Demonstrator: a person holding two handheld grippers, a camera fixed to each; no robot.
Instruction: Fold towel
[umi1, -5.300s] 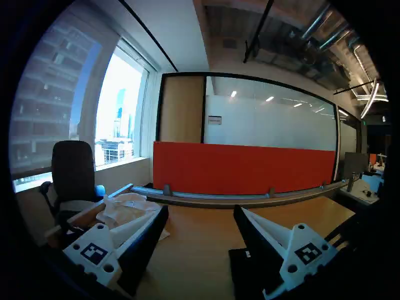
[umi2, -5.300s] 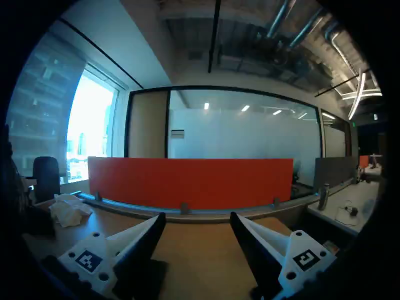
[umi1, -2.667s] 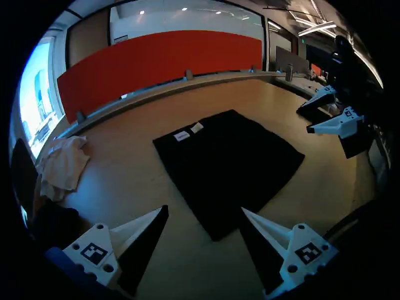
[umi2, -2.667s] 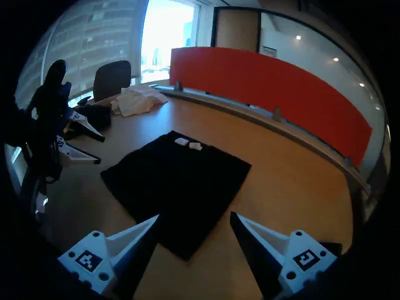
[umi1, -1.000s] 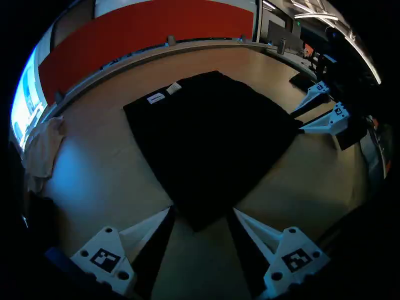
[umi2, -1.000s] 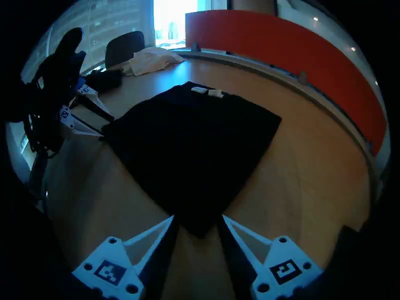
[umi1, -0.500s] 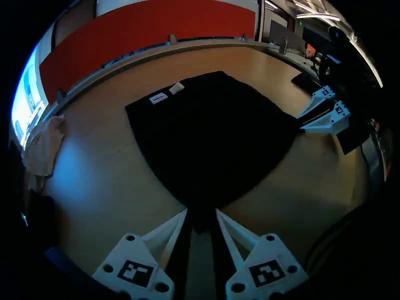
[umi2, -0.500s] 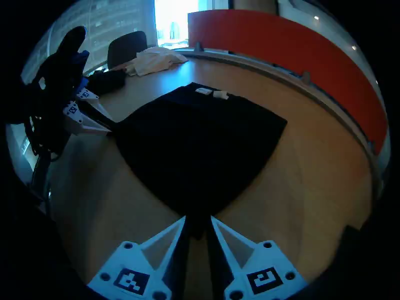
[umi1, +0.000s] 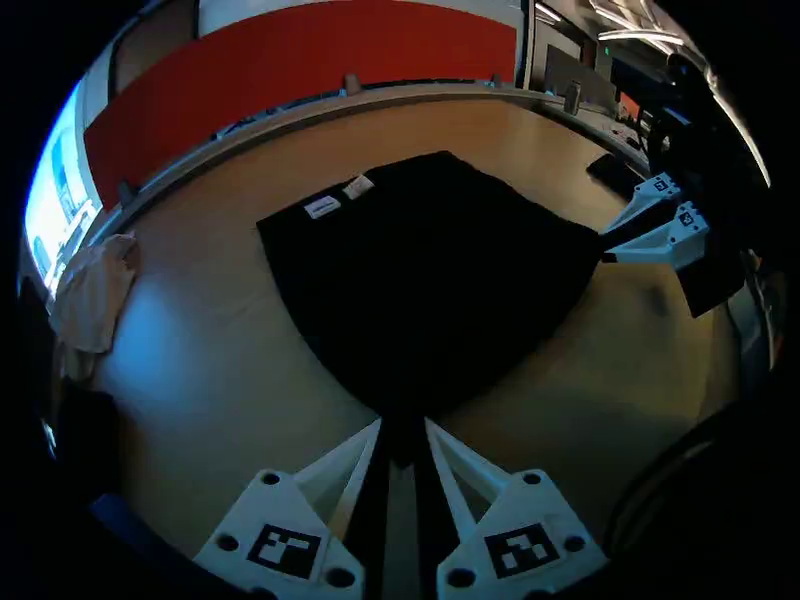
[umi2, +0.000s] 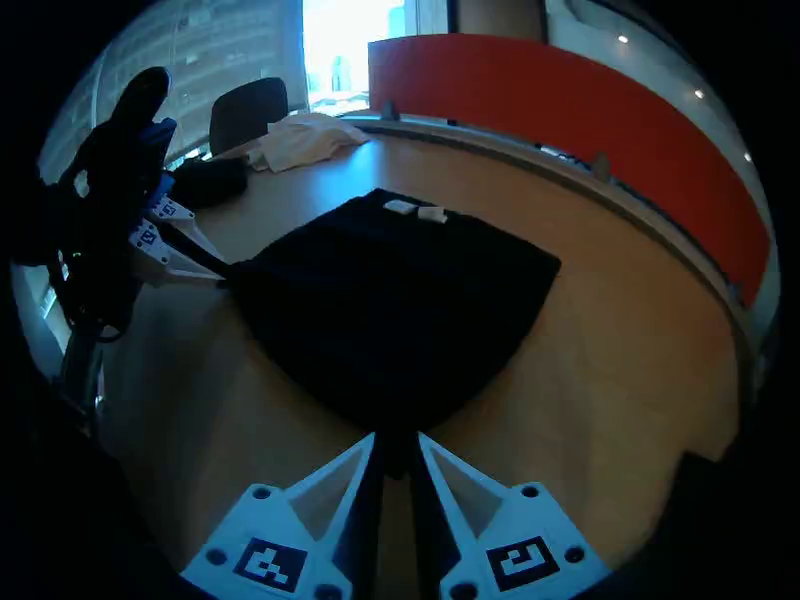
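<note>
A black towel lies spread on the wooden table, with two small white tags near its far edge. In the left gripper view, my left gripper is shut on the towel's near corner. The right gripper pinches the opposite corner at the right. In the right gripper view, the towel spreads ahead and my right gripper is shut on its near corner. The left gripper, held by a hand, grips the corner at the left. Both held corners are raised slightly off the table.
A crumpled cream cloth lies at the table's far end near a black office chair. A red divider panel runs along the table's back edge. A dark object sits beside the cloth. Bare wood surrounds the towel.
Both grippers came down from facing the room to the towel, closed on its two near corners, and have lifted them a little; the towel's edges now curve up toward the fingers.
</note>
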